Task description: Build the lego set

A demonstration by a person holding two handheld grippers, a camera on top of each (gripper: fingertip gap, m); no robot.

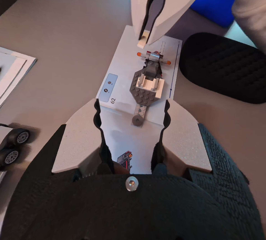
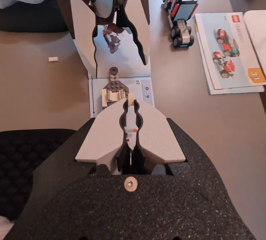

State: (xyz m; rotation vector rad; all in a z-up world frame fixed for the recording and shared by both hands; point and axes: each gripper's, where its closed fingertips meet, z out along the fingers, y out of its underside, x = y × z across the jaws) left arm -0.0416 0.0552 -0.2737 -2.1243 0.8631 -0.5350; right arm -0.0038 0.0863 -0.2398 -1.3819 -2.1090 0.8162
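Note:
A partly built lego model, with a dark grey studded plate, white bricks and orange tips, lies on the open instruction booklet; it also shows in the right wrist view. My right gripper is shut on a small cream brick, held just above the booklet beside the model; the left wrist view shows that gripper and the brick too. My left gripper is open and empty, hovering over the booklet at the model's tail end.
A built lego truck stands far right beside stacked booklets; its wheels show at the left wrist view's left edge. A loose white tile lies on the table. A black meshed chair seat borders the table. Spacing between my two grippers at the tips: around 7 centimeters. From my left tips it is roughly 12 centimeters to the loose white tile; from my right, 20 centimeters.

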